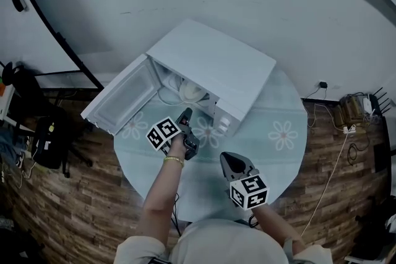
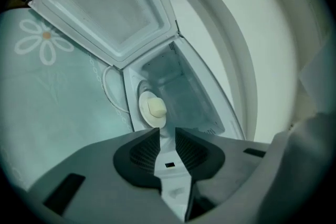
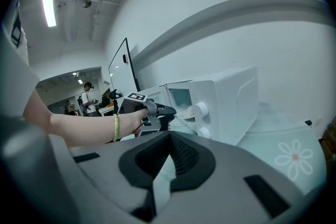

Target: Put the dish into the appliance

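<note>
A white microwave stands on the round table with its door swung open to the left. Inside it lies a pale dish with a cream lump on it. My left gripper hovers just before the opening, jaws parted, nothing between them. The right gripper view shows that left gripper at the cavity mouth beside the microwave's knobs. My right gripper hangs over the table's near side, shut and empty.
The tablecloth is pale green with white flowers. On the wooden floor to the right lie cables and a socket strip; dark bags and a chair stand at the left. A whiteboard and a person are far behind.
</note>
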The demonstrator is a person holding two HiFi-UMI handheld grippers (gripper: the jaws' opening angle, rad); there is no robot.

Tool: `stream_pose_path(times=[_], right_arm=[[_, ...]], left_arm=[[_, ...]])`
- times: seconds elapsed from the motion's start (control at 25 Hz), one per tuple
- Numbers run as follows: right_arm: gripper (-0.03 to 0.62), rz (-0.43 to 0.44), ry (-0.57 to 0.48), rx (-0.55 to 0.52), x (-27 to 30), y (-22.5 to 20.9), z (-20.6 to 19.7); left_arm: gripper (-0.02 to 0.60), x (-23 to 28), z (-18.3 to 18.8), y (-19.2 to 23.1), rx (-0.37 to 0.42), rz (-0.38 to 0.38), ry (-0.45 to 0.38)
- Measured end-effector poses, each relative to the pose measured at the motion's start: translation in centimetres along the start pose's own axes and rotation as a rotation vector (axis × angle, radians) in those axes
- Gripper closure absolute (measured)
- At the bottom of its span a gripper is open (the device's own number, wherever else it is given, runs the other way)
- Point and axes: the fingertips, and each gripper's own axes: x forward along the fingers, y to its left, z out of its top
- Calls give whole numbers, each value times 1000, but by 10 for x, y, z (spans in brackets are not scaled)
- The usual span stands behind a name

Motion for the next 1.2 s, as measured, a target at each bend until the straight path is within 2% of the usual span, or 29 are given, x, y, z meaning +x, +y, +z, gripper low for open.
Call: stream_pose_path(times=[0.12, 0.2, 0.36, 0.48, 0.88, 1.2], right_arm=[[589, 2, -11, 3, -16, 2, -1], [589, 7, -14, 2, -26, 4, -4], [589, 19, -15, 3, -51, 9, -10], [589, 29, -16, 13, -69, 14, -16], [589, 72, -11, 41, -131, 37, -45], [589, 94, -4, 46, -182, 59, -77]], left_arm=[[542, -29, -13, -18, 27, -25, -6], [566, -48, -25, -29, 33, -50, -2], [568, -89, -52, -48, 108, -61, 20], [568, -122, -77, -55, 193, -42, 38], [569, -218, -172, -67, 398, 23, 93], [568, -277, -235, -78, 429, 25, 116]])
